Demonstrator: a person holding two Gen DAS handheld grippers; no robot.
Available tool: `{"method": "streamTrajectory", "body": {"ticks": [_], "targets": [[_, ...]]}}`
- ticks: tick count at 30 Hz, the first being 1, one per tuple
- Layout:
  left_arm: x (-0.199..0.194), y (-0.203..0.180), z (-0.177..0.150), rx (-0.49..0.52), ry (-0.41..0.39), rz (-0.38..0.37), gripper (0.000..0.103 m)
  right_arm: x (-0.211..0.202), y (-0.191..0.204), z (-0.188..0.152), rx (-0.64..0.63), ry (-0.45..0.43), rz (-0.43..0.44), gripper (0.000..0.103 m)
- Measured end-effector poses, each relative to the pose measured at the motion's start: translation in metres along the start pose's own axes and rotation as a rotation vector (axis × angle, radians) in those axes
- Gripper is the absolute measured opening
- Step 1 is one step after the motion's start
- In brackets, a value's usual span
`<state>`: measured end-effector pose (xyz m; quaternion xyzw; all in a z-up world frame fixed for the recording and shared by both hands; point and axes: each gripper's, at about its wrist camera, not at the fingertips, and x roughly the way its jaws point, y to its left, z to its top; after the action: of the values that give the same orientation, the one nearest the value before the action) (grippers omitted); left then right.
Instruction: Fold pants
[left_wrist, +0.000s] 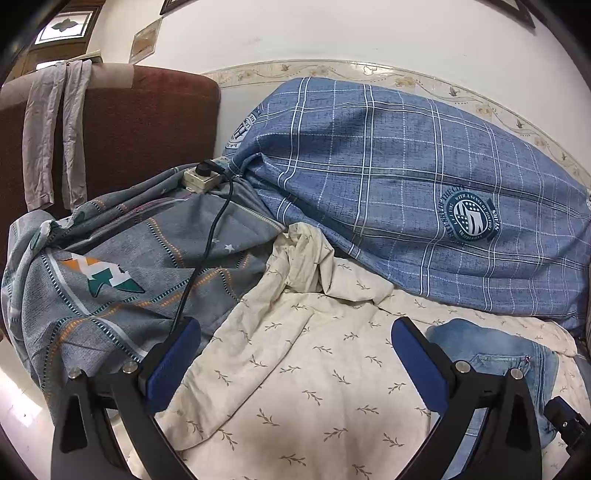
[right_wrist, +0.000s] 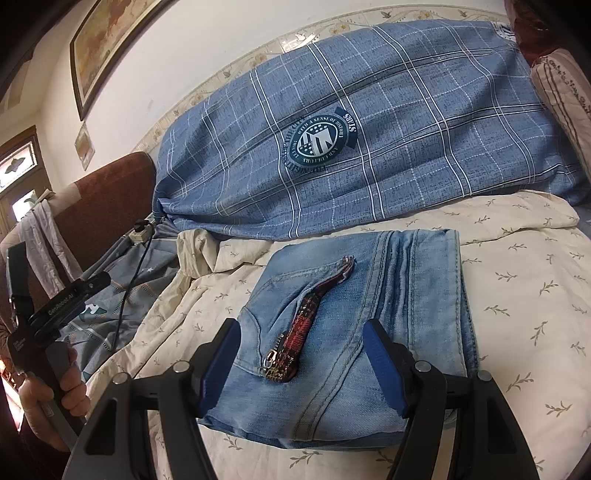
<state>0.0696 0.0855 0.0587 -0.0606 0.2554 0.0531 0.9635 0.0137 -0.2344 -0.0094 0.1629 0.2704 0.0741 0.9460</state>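
1. On the cream leaf-print sheet (right_wrist: 517, 295), the folded pants (right_wrist: 369, 295) lie flat as a compact rectangle of faded blue denim, with stitched seams and a red plaid pocket lining (right_wrist: 306, 314) exposed beside a metal zipper.
2. The right gripper (right_wrist: 301, 362) hangs over the near edge of the pants, angled downward; its blue-padded fingers stand apart, straddling the denim without pressing it.
3. The left gripper (left_wrist: 295, 354) points downward over bare sheet, fingers apart, nothing between them; the pants sit just to its right.
4. A hand (right_wrist: 55, 391) grips the left gripper's handle.
5. A blue checked pillow (right_wrist: 369, 129) with a round printed emblem lies behind the pants.
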Motion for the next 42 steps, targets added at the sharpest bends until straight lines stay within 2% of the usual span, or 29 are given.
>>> {"method": "streamTrajectory", "body": {"ticks": [17, 21, 23, 27, 30, 35, 42], "targets": [[-0.001, -0.013, -0.004, 0.045, 0.006, -0.019, 0.103, -0.005, -0.009, 0.0, 0.014, -0.002, -0.018, 0.072], [0.011, -0.03, -0.012, 0.093, 0.092, -0.104, 0.103, -0.01, -0.02, 0.003, 0.023, -0.009, -0.044, 0.072], [0.022, -0.047, -0.023, 0.152, 0.183, -0.18, 0.103, -0.012, -0.027, 0.005, 0.035, -0.016, -0.055, 0.073], [0.039, -0.078, -0.044, 0.237, 0.322, -0.282, 0.102, -0.014, -0.051, 0.01, 0.11, -0.01, -0.044, 0.076], [0.044, -0.095, -0.055, 0.253, 0.374, -0.336, 0.103, -0.009, -0.072, 0.011, 0.208, 0.021, -0.023, 0.078], [0.051, -0.114, -0.065, 0.27, 0.414, -0.389, 0.103, -0.003, -0.095, 0.015, 0.264, 0.056, -0.051, 0.078], [0.054, -0.125, -0.068, 0.316, 0.383, -0.348, 0.103, 0.004, -0.131, 0.01, 0.412, 0.104, 0.007, 0.078]]}}
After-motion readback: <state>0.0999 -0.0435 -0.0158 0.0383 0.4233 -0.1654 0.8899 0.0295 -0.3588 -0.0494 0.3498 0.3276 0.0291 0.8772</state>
